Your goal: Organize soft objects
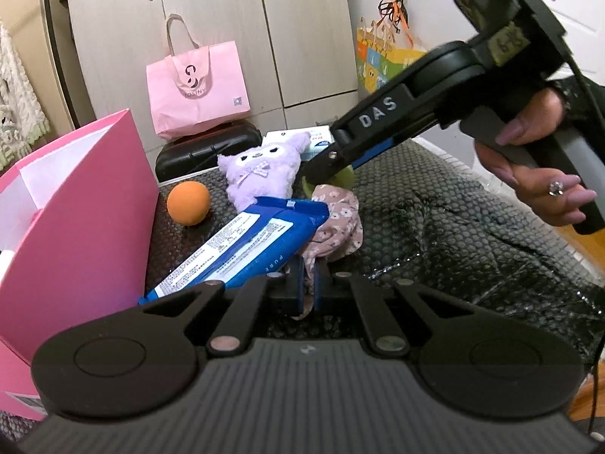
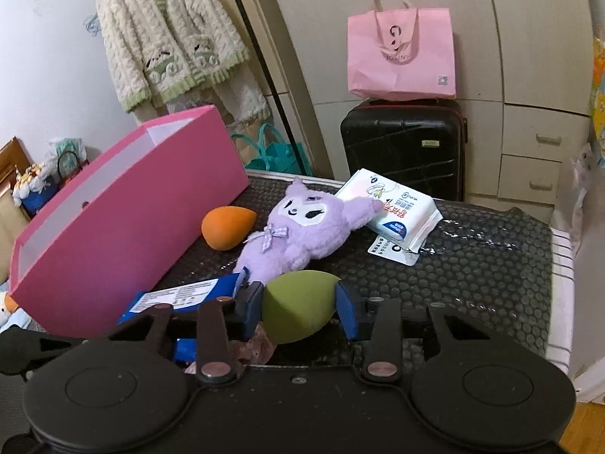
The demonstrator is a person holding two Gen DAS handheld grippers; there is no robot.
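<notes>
My left gripper point(image 1: 310, 287) is shut on a pink floral cloth point(image 1: 336, 223) that bunches up just ahead of its fingers. A blue wipes pack point(image 1: 245, 242) leans against the cloth, next to the open pink box point(image 1: 75, 208). Behind them lie an orange sponge point(image 1: 188, 203) and a purple plush point(image 1: 261, 174). In the right wrist view, my right gripper point(image 2: 298, 308) has both blue pads pressed on a green egg-shaped sponge point(image 2: 298, 314), in front of the plush point(image 2: 298, 234). The orange sponge point(image 2: 227, 227) rests by the pink box point(image 2: 124, 227). The left wrist view shows the right gripper point(image 1: 321, 176) reaching in from the upper right.
All of this lies on a black bubble-textured cover point(image 2: 472, 265). A white wipes pack point(image 2: 393, 208) sits at the far edge. Behind stand a black suitcase point(image 2: 404, 143) with a pink paper bag point(image 2: 401, 53) on it, and a wardrobe. A person's hand point(image 1: 537, 166) holds the right gripper's handle.
</notes>
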